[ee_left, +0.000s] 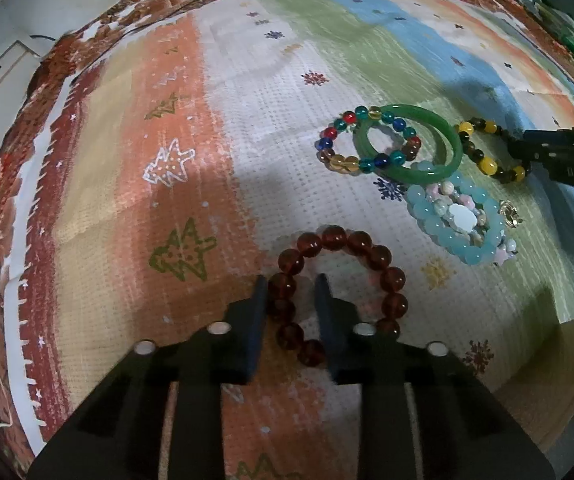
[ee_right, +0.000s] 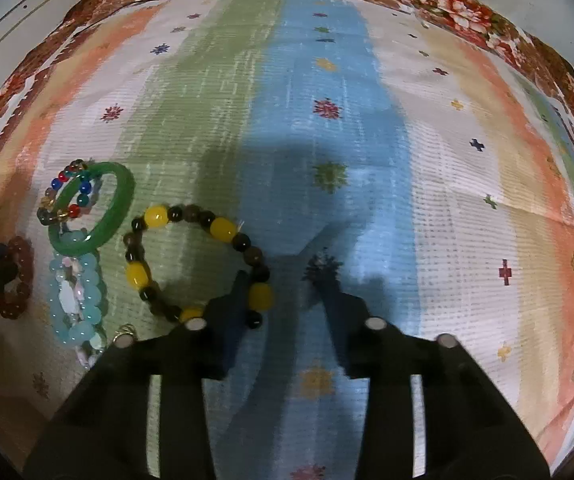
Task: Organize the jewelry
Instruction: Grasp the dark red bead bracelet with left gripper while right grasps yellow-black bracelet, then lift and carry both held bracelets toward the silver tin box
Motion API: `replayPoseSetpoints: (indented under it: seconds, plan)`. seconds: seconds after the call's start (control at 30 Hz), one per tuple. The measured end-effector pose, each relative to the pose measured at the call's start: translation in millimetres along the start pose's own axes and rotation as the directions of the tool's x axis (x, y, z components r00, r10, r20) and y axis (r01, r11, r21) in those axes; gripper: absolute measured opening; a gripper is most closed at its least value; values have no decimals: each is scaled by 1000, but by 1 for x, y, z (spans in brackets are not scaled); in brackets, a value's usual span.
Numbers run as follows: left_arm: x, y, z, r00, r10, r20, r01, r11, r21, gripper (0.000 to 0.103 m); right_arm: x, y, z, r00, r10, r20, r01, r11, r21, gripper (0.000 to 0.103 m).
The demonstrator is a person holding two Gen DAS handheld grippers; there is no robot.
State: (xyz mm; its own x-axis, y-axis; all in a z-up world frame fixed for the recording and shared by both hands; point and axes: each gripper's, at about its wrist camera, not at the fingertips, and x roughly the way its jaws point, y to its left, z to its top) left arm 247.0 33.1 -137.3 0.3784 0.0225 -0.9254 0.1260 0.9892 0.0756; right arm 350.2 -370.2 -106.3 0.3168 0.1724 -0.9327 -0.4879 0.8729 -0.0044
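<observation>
— Where were your left tongs (ee_left: 291,280) at that moment?

— Low over the striped cloth (ee_left: 215,128) on the table, fingers apart. The dark red bead bracelet (ee_left: 339,292) lay flat right at the tips: my left finger sat outside its ring, my right finger inside it, and a stretch of the beads ran through the gap between them. I was not clamped on it; the fingers stood clear of the beads.

— And the right tongs (ee_right: 283,280)?

— Also apart, wider than the left. The yellow and dark bead bracelet (ee_right: 197,260) lay just ahead and to their left, with its nearest beads touching my left finger. Nothing sat between the fingers but blue-striped cloth.

— The rest of the jewelry?

— Beyond the red bracelet, ahead and to the right of my left tongs, the green jade bangle (ee_left: 409,142) lay overlapping a bracelet of mixed coloured beads (ee_left: 369,138). Just nearer than the bangle lay the pale blue bead bracelet (ee_left: 457,220), with a smaller strand of pink and white beads (ee_left: 463,214) inside it and a small gold charm (ee_left: 509,214) beside it. All of them rested on the cloth, near one another.
</observation>
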Motion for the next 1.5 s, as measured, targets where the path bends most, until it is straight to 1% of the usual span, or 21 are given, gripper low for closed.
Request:
replayPoseSetpoints:
  seconds: [0.03,0.07,0.1,0.2,0.4,0.5,0.67,0.93,1.2,1.5]
  plan:
    - [0,-1,0,1000,7,0,-7,1000,5,13,0,-2,0,1000,-4,0,4,1000,0,25]
    - [0,-2,0,1000,12,1,-12,1000,8,13,0,-4,0,1000,-2,0,2,1000,2,23]
    - [0,-2,0,1000,14,2,-14,1000,8,13,-1,-5,0,1000,4,0,-4,1000,6,19]
    - [-2,-1,0,1000,-2,2,2,1000,-10,13,-3,-7,0,1000,17,-1,-17,1000,12,15]
    - [-11,0,4,999,-44,17,44,998,-33,13,-13,-5,1,1000,28,10,-28,1000,10,13]
    - [-13,-2,5,998,-63,21,64,997,-38,13,-17,-5,1,997,82,1,-82,996,26,13]
    - [-17,-1,5,997,-75,32,77,995,-56,13,-27,8,0,996,88,19,-88,996,-8,13]
    - [-40,-2,12,989,-118,88,124,990,-72,13,-45,16,2,991,125,51,-124,992,-18,12]
    - [-55,4,13,983,-135,124,147,985,-93,13,-68,22,1,982,165,89,-164,986,-19,13]
    - [-68,7,11,979,-132,153,149,983,-108,13,-87,27,-3,974,194,119,-192,981,-29,13]
